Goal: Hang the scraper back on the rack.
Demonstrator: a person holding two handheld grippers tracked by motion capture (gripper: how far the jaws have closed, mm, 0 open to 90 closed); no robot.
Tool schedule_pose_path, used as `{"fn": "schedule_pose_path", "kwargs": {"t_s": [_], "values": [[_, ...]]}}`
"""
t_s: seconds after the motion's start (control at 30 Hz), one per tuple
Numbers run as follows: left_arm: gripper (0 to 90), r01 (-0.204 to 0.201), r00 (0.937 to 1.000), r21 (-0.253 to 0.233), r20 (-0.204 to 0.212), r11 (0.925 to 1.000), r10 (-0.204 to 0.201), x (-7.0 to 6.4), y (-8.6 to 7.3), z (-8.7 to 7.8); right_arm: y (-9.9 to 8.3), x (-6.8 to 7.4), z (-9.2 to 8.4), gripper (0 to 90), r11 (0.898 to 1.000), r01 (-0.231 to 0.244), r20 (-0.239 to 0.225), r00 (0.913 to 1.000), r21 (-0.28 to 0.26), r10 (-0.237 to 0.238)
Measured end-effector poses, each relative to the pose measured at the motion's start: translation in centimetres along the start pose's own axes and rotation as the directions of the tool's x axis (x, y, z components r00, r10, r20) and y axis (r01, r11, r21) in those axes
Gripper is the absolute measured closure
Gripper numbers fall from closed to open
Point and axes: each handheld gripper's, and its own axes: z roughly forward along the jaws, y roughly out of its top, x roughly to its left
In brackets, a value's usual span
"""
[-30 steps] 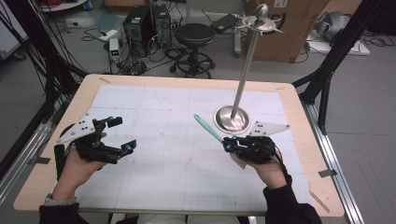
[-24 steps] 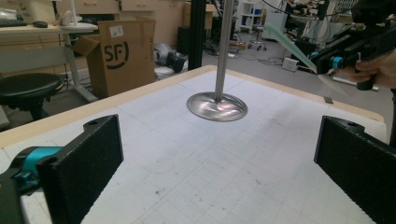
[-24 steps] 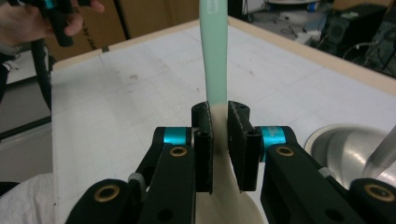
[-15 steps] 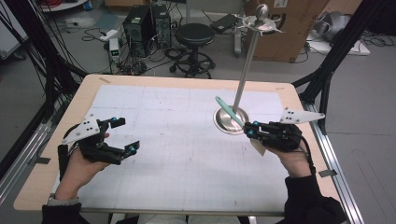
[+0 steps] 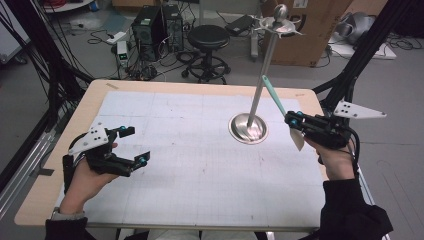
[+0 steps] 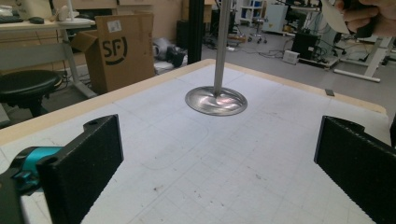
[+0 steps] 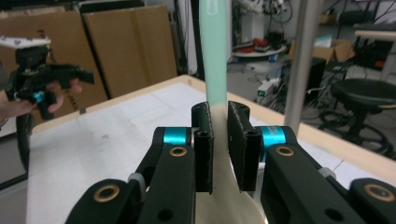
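Note:
A spatula (image 5: pixel 274 95) with a teal handle and a white blade is clamped in my right gripper (image 5: pixel 294 121), which is shut on it above the table's right edge. The handle points up and left toward the pole of a metal stand (image 5: pixel 260 85), whose round base (image 5: pixel 248 129) rests on the white mat. In the right gripper view the spatula (image 7: pixel 215 56) rises between the pads of the right gripper (image 7: pixel 220 140), with the pole (image 7: pixel 301 60) just to its right. My left gripper (image 5: pixel 135 145) is open and empty near the front left; its jaws stand wide apart, with the stand's base (image 6: pixel 215 100) ahead of them.
The wooden table (image 5: pixel 195 86) carries a white gridded mat (image 5: pixel 200 165). Beyond its far edge stand a black stool (image 5: pixel 210 37), computer towers (image 5: pixel 155 25) and a cardboard box (image 5: pixel 305 30). Black frame posts flank both sides of the table.
My right gripper has carried the spatula rightward and up, from in front of the stand's base to its right side. The left gripper has stayed put.

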Motion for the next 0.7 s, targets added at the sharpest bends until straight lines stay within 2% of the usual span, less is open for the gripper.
{"fn": "schedule_pose_path", "kwargs": {"t_s": [0.27, 0.7], "values": [[1.8, 0.003, 1.0000, 0.000, -0.001, 1.0000, -0.003, 0.0, -0.1, 0.0, 1.3, -1.0, -0.8, 81.0, 0.999, 0.020, 0.026, 0.9995, -0.050, -0.019], [1.8, 0.009, 1.0000, 0.002, -0.002, 1.0000, -0.009, 0.1, -0.2, 0.0, 3.8, -2.8, -2.5, 81.0, 0.993, 0.020, 0.090, 0.9959, -0.113, -0.010]]}}
